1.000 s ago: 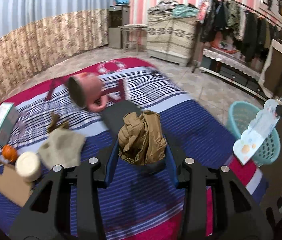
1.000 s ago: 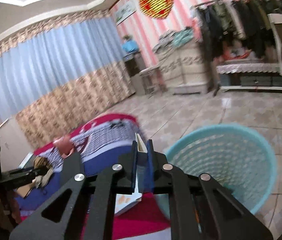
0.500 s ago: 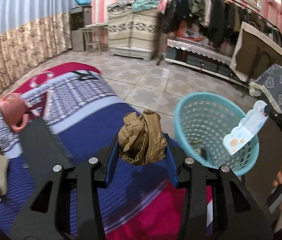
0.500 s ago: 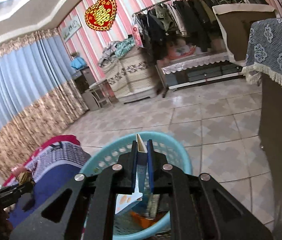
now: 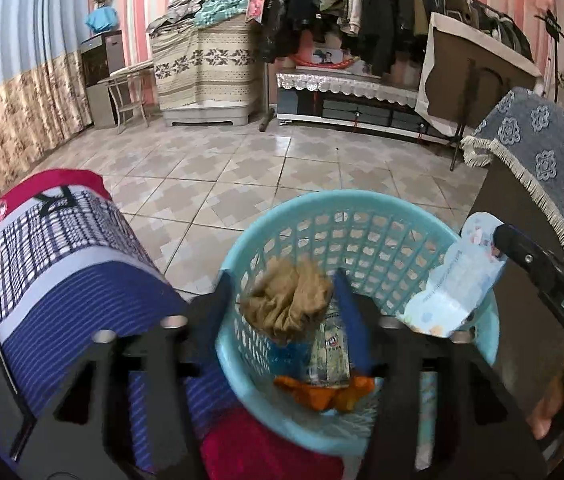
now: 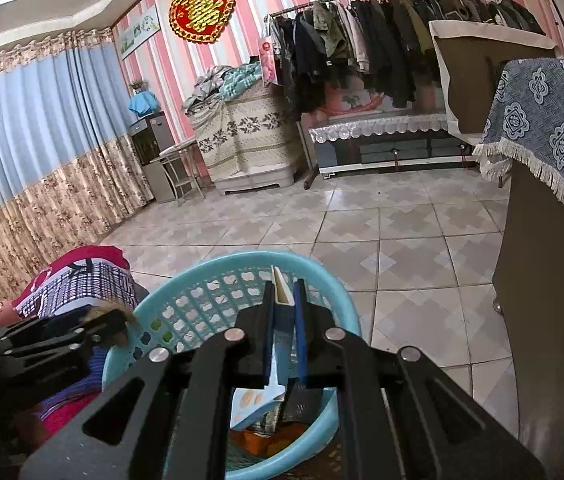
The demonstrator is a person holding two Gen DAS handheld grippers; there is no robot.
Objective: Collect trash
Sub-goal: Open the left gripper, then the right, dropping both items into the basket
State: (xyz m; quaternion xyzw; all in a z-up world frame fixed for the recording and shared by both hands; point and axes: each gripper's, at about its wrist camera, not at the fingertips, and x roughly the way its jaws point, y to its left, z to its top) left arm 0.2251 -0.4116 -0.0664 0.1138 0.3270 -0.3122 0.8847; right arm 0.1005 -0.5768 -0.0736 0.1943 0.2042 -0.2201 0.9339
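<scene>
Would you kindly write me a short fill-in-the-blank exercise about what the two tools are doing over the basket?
1. The crumpled brown paper hangs over the ____ basket.
2. The left tool has its jaws ____, just spread from the paper.
3. The right tool is ____ on a pale blue packet.
4. Orange scraps lie ____ the basket.

Answers: turquoise; open; shut; inside

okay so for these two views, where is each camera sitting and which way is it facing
Left wrist: rides the left gripper, looking down into the blue basket; its own fingers, just opened, flank the brown paper wad.
Right wrist: rides the right gripper, facing the basket over the rim; fingers pinch a printed wrapper.
Shared: basket, wrapper, clothes rack.
</scene>
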